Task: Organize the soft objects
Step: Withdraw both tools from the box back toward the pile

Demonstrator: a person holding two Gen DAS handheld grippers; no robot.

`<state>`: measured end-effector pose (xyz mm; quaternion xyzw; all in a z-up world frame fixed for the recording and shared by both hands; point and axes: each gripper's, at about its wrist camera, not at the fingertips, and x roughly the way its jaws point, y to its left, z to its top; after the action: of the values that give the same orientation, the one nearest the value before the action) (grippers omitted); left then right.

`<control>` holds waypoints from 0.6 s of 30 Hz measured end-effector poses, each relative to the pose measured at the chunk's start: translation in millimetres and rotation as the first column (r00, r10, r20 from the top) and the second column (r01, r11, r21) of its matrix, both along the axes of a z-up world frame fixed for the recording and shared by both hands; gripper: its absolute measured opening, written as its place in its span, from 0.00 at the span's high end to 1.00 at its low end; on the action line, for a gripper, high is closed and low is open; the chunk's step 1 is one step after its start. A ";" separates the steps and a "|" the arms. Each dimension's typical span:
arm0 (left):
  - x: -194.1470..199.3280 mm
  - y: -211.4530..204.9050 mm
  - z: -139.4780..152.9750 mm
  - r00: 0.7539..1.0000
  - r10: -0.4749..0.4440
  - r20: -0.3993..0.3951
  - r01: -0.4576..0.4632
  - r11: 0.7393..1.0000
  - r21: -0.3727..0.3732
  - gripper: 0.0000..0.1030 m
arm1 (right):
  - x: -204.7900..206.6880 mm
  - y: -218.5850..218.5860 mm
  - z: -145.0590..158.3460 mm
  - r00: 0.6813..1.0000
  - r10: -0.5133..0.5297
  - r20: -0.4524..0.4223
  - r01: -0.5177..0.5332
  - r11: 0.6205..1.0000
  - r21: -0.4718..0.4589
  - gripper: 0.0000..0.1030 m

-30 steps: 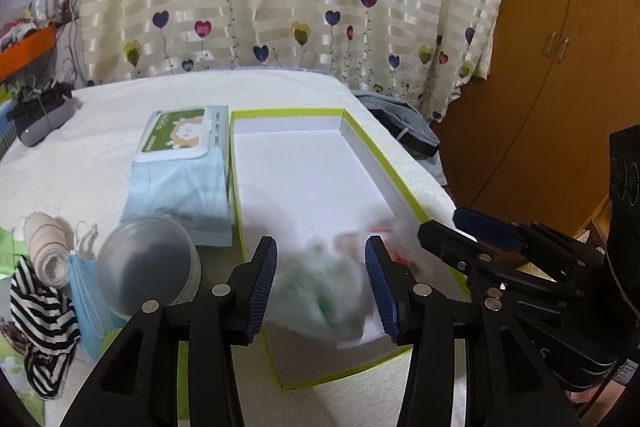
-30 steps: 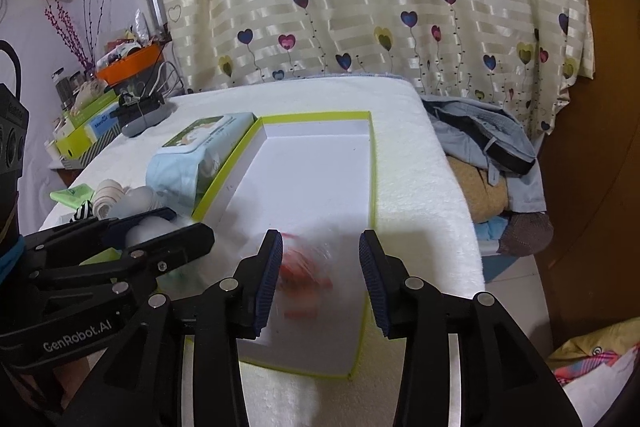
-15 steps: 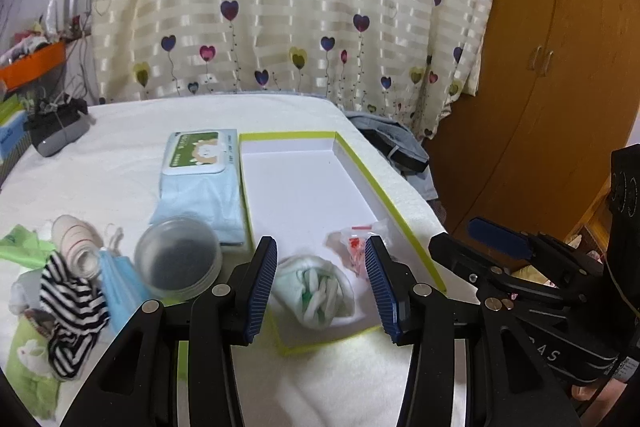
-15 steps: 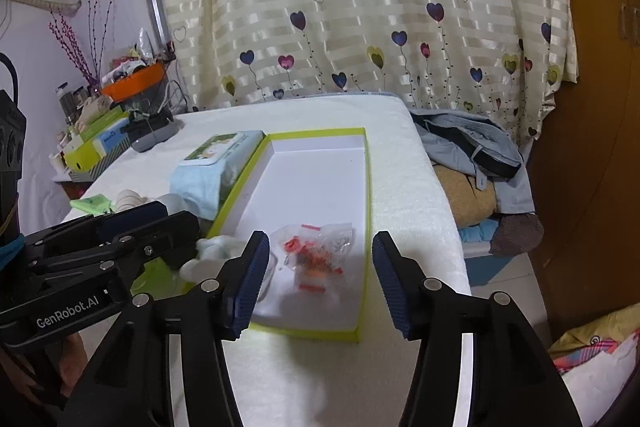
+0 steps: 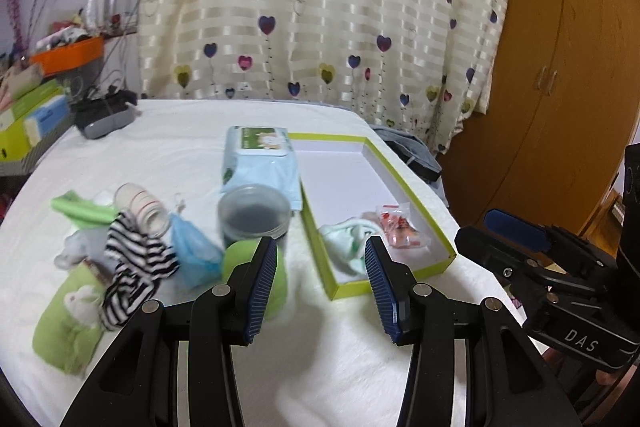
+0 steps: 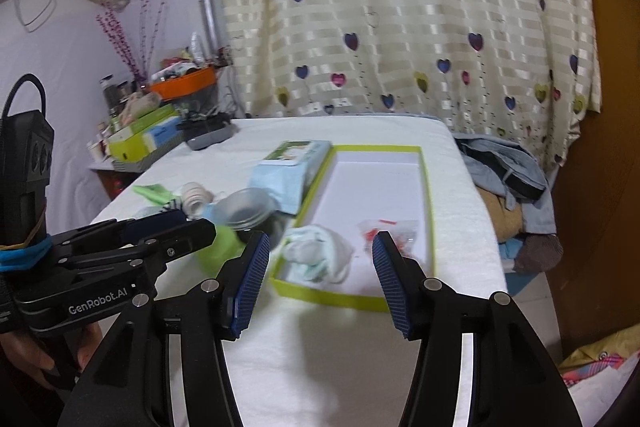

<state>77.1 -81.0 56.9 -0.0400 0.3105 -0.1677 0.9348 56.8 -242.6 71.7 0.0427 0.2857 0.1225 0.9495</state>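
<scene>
Your left tool point(image 5: 320, 283) hangs released, its blue pads spread wide with nothing between them, low in the centre of the left wrist view. Your right tool point(image 6: 320, 279) is likewise released and empty, low in the centre of its own view.

Just beyond both, the lime-edged white box point(image 5: 404, 183) lies on the white-covered surface point(image 5: 168, 155). In its near end rest a crumpled white-and-mint cloth point(image 5: 352, 235) and, beside it, a clear packet with red print point(image 5: 396, 227); the two look close, but blur hides whether they touch.

The left view alone shows the pile at lower left: a striped black-and-white sock point(image 5: 132, 263), a blue face mask point(image 5: 192, 247), a rolled bandage point(image 5: 140, 207), and a green pack with a rabbit print point(image 5: 68, 319). A clear round tub point(image 5: 254, 215) and a wet-wipes pack point(image 5: 260, 163) sit left of the box.

The right view alone shows heaped clothes point(image 6: 508, 175) at the right edge beyond the surface, and your hand point(image 6: 40, 359) gripping the left tool's handle at lower left.
</scene>
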 end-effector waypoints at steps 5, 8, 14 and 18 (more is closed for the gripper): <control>-10.7 17.1 1.6 1.000 0.017 0.018 -0.017 1.000 -0.011 0.56 | -7.9 19.1 2.0 0.999 0.045 0.013 -0.045 0.999 -0.015 0.46; -15.9 26.8 2.2 0.999 0.027 0.025 -0.027 1.000 -0.016 0.56 | -10.1 30.0 1.3 0.998 0.069 0.011 -0.069 0.997 -0.025 0.46; -21.5 49.3 -3.5 0.999 0.049 0.003 -0.049 0.998 -0.032 0.54 | -12.1 49.2 -0.4 0.992 0.125 -0.004 -0.125 0.992 -0.011 0.45; -22.7 63.4 -6.6 0.997 0.074 -0.008 -0.075 0.996 -0.043 0.51 | -12.4 60.5 -2.7 0.986 0.162 -0.030 -0.162 0.987 -0.001 0.45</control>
<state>54.4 -17.7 50.3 -0.0722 0.3080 -0.1393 0.9384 44.4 -182.1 69.1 0.0197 0.3025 0.1980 0.9321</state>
